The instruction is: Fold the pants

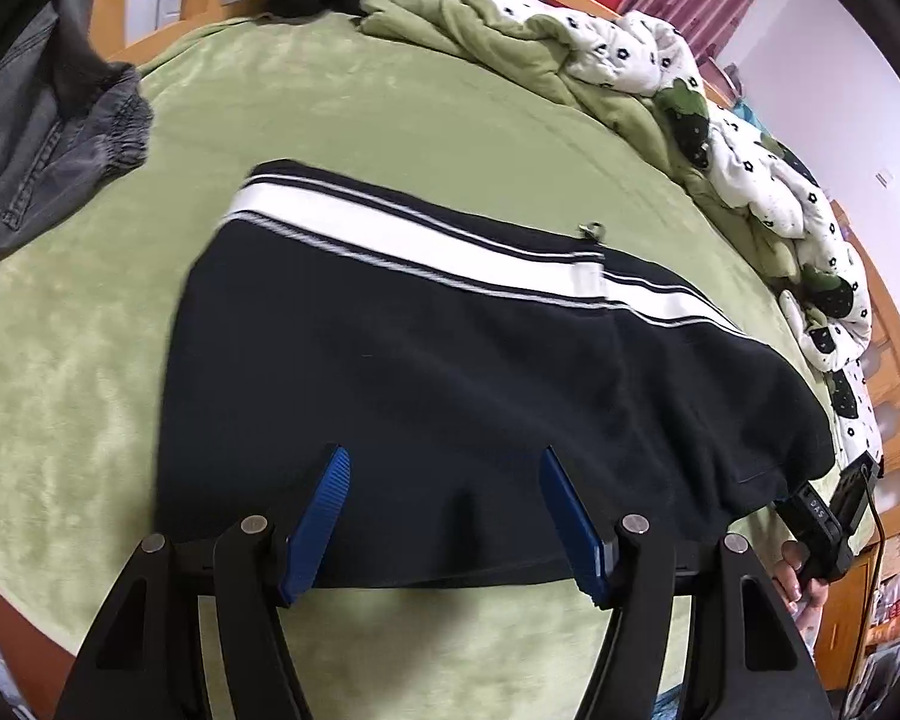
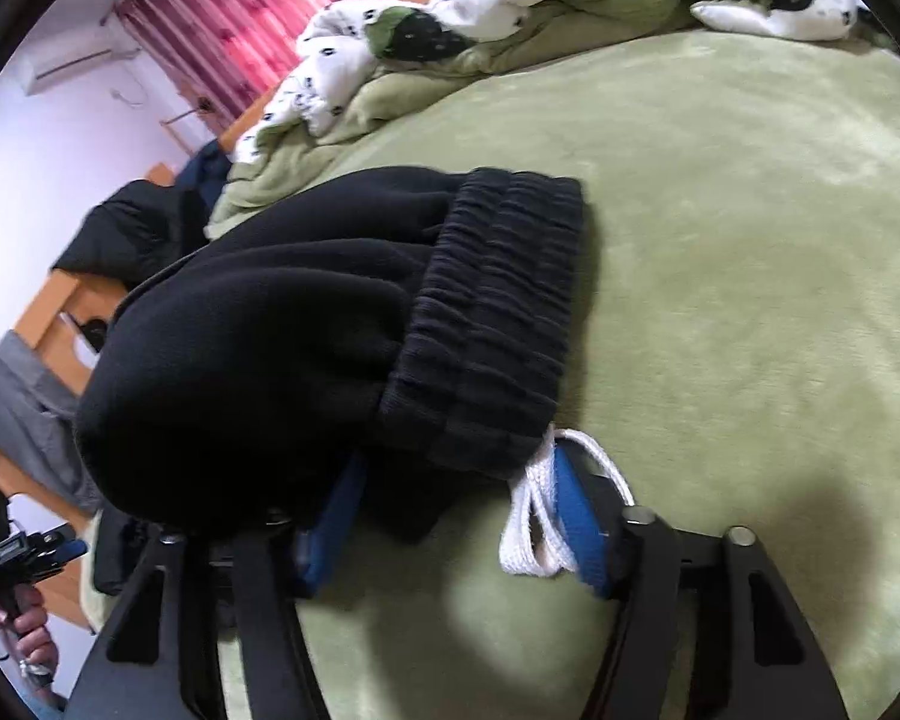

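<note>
One pair of black pants (image 1: 450, 384) lies on the green bed cover (image 1: 360, 114), folded into a thick stack. It has 1 broad white stripe (image 1: 390, 240) with thin white lines on both sides, and 1 small metal zipper pull (image 1: 591, 231) at the far edge.

Left gripper (image 1: 444, 516): 2 blue pads, spread apart above the near edge of the pants, nothing between them, no contact visible.

Right gripper (image 2: 456, 516): 2 blue pads, apart, w/ the waistband end of the pants between them. The ribbed elastic waistband (image 2: 498, 312) sits just in front; the left pad is mostly hidden under the cloth. I cannot tell if the pads press on it. The white drawstring (image 2: 540, 516) hangs in 2 loops, touching the right pad (image 2: 576, 516).

Other things: 1 grey denim garment (image 1: 48, 144) at the bed's far left, 1 crumpled quilt (image 1: 720, 138), white w/ dark pattern & green lining, along the far side. Red curtains (image 2: 240, 18) behind. 1 hand (image 2: 30, 630) on the other gripper's handle shows in each view.
</note>
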Demonstrator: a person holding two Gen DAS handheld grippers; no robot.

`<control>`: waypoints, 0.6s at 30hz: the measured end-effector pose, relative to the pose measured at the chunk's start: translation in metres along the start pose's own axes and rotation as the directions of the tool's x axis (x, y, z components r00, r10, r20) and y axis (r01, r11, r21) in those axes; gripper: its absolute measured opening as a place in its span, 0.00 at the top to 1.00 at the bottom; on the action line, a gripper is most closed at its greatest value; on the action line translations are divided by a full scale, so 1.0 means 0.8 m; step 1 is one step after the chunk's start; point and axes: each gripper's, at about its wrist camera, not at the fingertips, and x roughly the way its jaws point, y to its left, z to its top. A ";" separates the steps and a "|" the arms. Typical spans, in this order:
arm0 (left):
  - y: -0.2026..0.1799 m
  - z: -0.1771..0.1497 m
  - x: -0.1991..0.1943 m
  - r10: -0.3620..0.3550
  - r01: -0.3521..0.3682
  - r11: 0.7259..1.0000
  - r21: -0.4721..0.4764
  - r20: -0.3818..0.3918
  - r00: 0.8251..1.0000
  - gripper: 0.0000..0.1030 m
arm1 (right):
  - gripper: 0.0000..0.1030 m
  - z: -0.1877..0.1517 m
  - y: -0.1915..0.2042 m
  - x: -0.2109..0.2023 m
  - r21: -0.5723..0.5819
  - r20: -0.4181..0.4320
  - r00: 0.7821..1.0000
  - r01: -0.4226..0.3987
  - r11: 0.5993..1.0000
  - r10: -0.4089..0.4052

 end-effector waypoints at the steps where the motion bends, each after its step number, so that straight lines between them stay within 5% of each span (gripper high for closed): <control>1: -0.008 0.000 0.002 0.001 -0.001 1.000 0.008 -0.004 1.000 0.38 | 0.61 0.001 0.001 0.002 0.003 0.002 0.999 -0.034 0.999 0.034; 5: -0.044 0.000 0.003 0.039 -0.039 0.997 0.071 -0.003 0.999 0.38 | 0.77 0.010 0.016 -0.022 -0.061 0.114 0.993 0.009 0.998 -0.001; 9: -0.066 -0.001 0.007 0.010 -0.008 0.996 0.094 -0.022 1.000 0.38 | 0.93 0.030 0.019 -0.083 -0.155 0.259 0.965 0.073 0.985 -0.031; 18: -0.080 -0.004 0.021 -0.025 0.029 0.996 0.078 -0.053 0.998 0.38 | 0.92 0.064 -0.012 -0.084 -0.250 0.255 0.953 0.228 0.941 -0.163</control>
